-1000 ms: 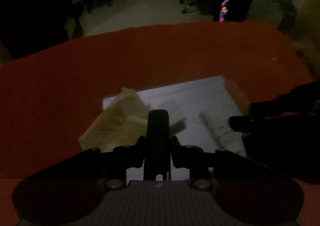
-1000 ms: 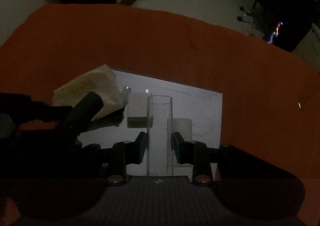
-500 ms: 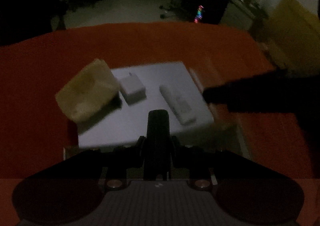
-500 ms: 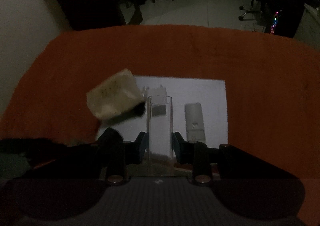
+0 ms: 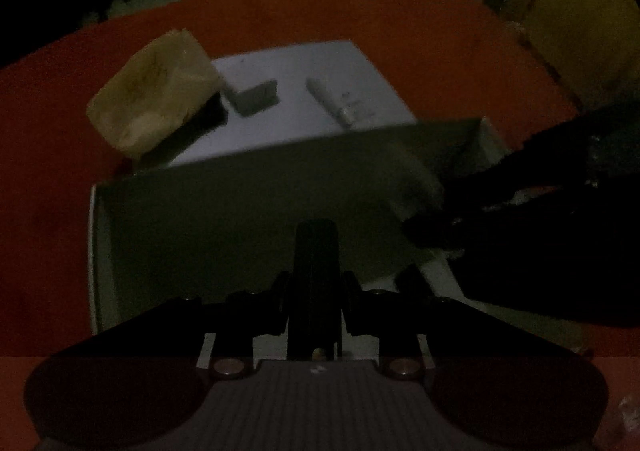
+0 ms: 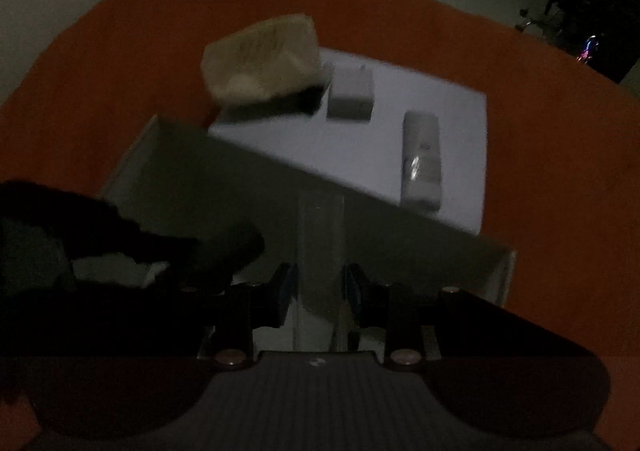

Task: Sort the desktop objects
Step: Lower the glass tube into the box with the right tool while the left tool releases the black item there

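Covering the whole surface is a red-orange cloth [image 5: 52, 155], matte and slightly napped, and on it lies a flat white rectangular sheet [image 5: 320, 63] with sharp corners. At about ten o'clock on that sheet sits a crumpled tan paper bag [image 5: 152, 107], creased and soft-edged, overhanging the sheet's edge and throwing a dark shadow beneath it. Just beside the bag, toward two o'clock from it, stands a small pale grey block-shaped adapter [image 5: 256, 95], and well apart to its right lies a white elongated plastic stick [image 6: 422, 159], smooth and glossy with a bright glint.

Nearer both cameras is an open grey-walled cardboard box [image 5: 240, 219], its dim interior blocking the near part of the sheet. The left claw [image 5: 316, 247] shows dark fingers pressed together with no gap and nothing between them, poised over the box. The right claw [image 6: 320, 239] is clamped on a clear cylindrical plastic tube [image 6: 320, 251], upright between the fingers above the box interior. In the left view the right claw's dark body intrudes from three o'clock; in the right view the left one crosses from nine o'clock. Everything is dim and partly blurred.
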Motion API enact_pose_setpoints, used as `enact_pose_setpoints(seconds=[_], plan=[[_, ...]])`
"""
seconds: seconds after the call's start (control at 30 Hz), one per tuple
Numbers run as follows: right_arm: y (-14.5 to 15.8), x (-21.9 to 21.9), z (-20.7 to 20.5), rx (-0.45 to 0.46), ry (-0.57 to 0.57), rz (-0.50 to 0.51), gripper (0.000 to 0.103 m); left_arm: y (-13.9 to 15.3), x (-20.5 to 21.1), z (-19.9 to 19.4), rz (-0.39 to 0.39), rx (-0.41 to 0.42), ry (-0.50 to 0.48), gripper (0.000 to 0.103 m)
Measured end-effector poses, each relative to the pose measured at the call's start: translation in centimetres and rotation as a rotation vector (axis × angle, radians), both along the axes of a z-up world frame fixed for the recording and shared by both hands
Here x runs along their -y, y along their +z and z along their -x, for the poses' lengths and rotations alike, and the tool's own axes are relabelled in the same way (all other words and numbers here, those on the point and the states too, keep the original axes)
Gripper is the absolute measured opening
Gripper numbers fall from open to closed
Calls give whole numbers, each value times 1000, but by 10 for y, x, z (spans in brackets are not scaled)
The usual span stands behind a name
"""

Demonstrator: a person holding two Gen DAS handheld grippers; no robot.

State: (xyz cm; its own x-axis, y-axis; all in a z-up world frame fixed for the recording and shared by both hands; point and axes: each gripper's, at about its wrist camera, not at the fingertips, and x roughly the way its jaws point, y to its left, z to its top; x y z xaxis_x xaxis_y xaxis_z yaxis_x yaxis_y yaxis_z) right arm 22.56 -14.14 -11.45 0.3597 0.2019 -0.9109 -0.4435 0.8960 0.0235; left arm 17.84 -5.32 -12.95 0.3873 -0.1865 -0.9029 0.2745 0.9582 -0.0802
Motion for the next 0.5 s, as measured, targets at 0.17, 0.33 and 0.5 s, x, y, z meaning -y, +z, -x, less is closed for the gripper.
enact_pose_setpoints(seconds=[0.17,0.33,0.5], plan=[[-37,3,11,-82,4,25,32,-34,-5,9,-45,-82,16,22],[-62,13,17,-135,-12,40,32,-56,-6,14,-76,-123,9,22],[-79,20,25,-165,-4,60,32,-65,-7,17,-112,-125,-8,22]])
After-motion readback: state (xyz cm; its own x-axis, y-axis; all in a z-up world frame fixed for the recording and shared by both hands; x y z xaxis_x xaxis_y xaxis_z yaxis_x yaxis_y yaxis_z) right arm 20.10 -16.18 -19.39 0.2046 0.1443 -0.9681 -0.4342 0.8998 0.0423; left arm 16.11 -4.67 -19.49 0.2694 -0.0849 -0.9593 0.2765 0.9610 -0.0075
